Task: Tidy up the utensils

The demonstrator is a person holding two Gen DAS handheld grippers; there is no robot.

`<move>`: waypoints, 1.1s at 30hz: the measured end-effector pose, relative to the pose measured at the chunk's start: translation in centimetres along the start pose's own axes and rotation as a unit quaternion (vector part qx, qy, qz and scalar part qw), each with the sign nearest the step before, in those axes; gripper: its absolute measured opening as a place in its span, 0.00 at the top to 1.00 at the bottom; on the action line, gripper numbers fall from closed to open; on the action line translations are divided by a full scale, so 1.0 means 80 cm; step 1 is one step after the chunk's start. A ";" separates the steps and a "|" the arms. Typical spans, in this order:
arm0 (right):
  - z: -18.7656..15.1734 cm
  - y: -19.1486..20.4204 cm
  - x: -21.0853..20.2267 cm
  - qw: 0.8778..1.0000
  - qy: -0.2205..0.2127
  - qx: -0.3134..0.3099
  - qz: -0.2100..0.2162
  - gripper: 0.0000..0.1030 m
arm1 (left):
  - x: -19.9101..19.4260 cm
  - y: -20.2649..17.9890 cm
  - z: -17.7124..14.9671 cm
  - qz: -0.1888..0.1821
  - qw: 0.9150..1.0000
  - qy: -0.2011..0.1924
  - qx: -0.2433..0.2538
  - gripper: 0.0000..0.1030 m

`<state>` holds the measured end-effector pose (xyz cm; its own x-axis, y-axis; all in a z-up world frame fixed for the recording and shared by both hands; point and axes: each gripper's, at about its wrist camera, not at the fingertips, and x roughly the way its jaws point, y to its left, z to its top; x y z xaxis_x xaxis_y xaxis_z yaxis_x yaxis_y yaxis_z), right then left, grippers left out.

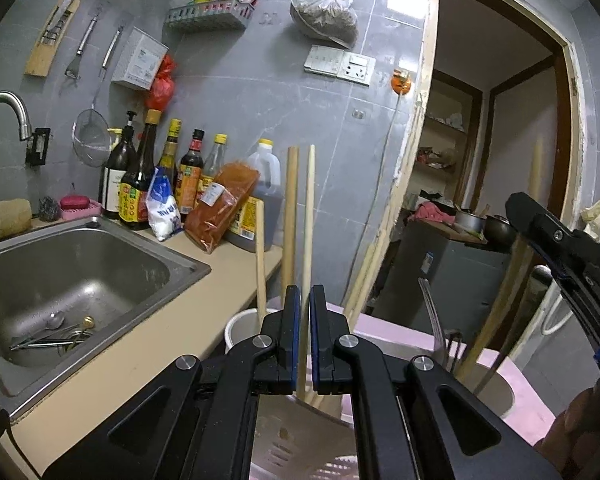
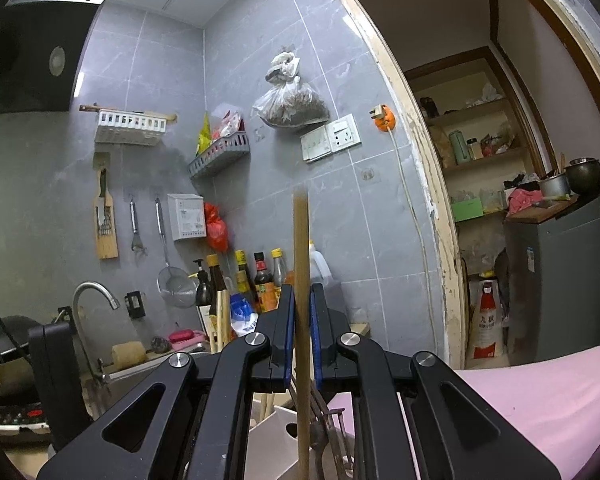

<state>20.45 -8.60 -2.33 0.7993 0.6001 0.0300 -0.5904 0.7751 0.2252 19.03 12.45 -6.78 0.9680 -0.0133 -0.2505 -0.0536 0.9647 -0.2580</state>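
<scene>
My left gripper (image 1: 305, 300) pinches a pale wooden chopstick (image 1: 309, 216) upright over the white slotted utensil holder (image 1: 244, 330) beside the beige countertop (image 1: 148, 356) and steel sink (image 1: 80, 272), while my right gripper (image 2: 302, 304) clamps another brown wooden chopstick (image 2: 301, 248) before grey tiled walls (image 2: 260, 60).

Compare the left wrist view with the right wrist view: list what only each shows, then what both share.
Only the left wrist view shows the sink basin with cutlery in it, and the white cup holding chopsticks.

Only the right wrist view shows the range hood, the white wall basket and the wok.

Both show the sauce bottles, the hanging strainer, the wall socket, and a claw shut on an upright chopstick: left claw, right claw.
</scene>
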 end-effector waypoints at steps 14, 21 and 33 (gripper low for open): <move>0.020 0.002 -0.035 0.999 0.033 -0.015 -0.017 0.73 | -0.032 0.002 0.005 -0.028 0.999 0.025 -0.019 0.64; 0.027 -0.004 -0.048 0.997 0.061 -0.013 -0.037 0.55 | -0.049 -0.013 0.016 -0.028 0.999 0.042 0.006 0.50; 0.048 -0.021 -0.069 0.994 0.086 0.013 -0.072 0.26 | -0.069 -0.034 0.023 -0.020 0.997 0.061 0.035 0.27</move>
<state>17.44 -13.97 0.89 0.8437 0.5091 -0.1705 -0.4657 0.8519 0.2396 14.28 10.39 -3.00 0.9321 -0.0801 -0.3531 0.0065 0.9788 -0.2049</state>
